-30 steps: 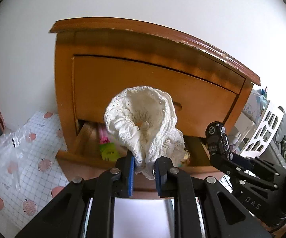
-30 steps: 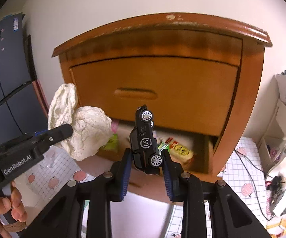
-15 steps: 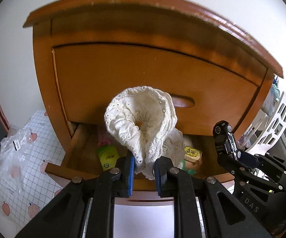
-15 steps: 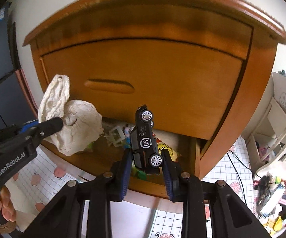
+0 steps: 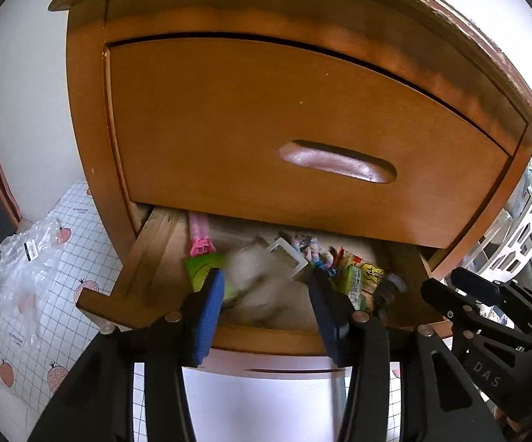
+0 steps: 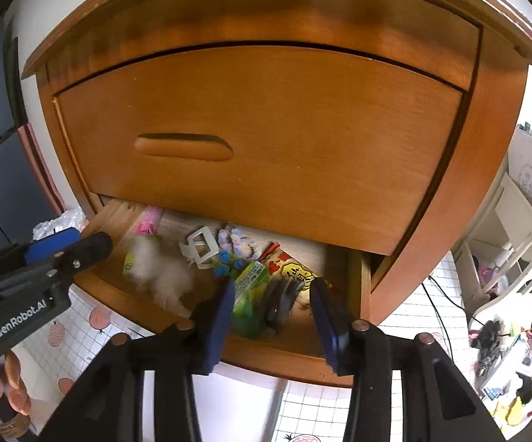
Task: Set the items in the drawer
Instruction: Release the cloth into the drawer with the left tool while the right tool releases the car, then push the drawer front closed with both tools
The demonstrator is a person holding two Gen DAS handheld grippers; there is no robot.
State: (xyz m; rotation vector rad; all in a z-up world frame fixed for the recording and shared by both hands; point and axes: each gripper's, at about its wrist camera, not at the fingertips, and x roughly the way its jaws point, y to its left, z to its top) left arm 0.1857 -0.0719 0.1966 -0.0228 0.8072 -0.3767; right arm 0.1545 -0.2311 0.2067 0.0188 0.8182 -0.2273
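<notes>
So both my left tongs (image 5: 266, 305) and right tongs (image 6: 271, 309) gape empty; the cloth (image 6: 162, 276) and toy car (image 6: 278, 304) blur into the drawer (image 6: 266, 357), which remains unclosed.

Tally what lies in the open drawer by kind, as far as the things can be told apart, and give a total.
Packets: 3
White cloth, blurred: 1
Toy car, blurred: 1
White plastic frame: 1
Pink thing: 1
Pastel band: 1
Total: 8
</notes>
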